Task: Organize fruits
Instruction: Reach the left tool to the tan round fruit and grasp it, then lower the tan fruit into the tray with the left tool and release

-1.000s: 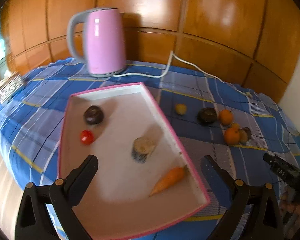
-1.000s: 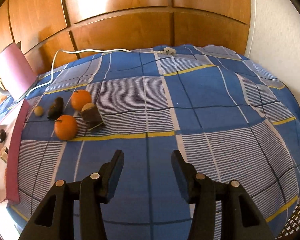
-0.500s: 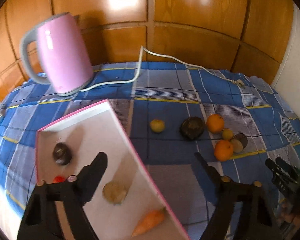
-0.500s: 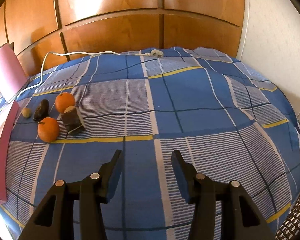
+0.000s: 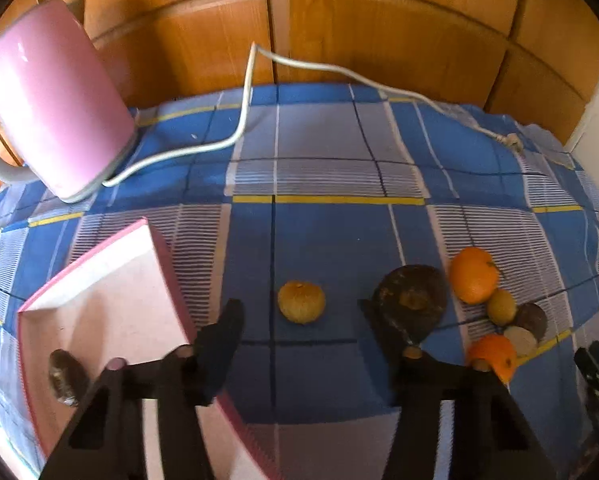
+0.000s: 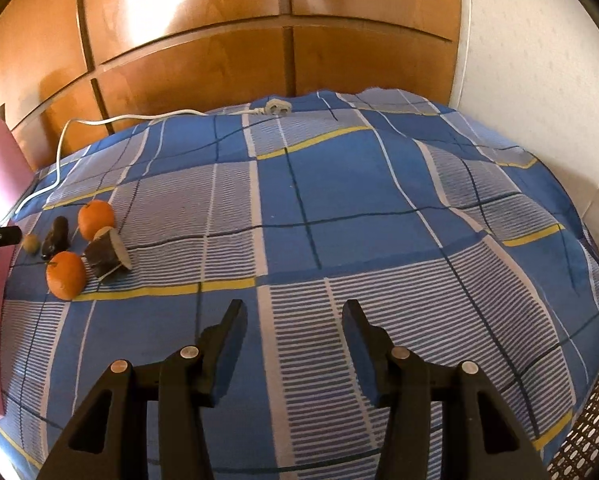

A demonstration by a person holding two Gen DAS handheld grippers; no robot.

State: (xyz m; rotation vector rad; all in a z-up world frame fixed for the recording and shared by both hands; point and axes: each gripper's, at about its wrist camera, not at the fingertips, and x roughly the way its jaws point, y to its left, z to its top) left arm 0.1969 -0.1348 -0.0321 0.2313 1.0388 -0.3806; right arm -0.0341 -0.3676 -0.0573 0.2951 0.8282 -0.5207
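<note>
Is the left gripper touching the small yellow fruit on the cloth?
Apart. In the left wrist view, blue cloth shows between the closing left gripper and the small yellow fruit.

I've swung my left gripper [image 5: 301, 312] off the pink-rimmed tray [image 5: 167, 256] and over toward the loose fruit; its jaws are closing, empty, with the small yellowish fruit [image 5: 301, 301] ahead between them. My right gripper [image 6: 293, 320] drifted slightly.
</note>
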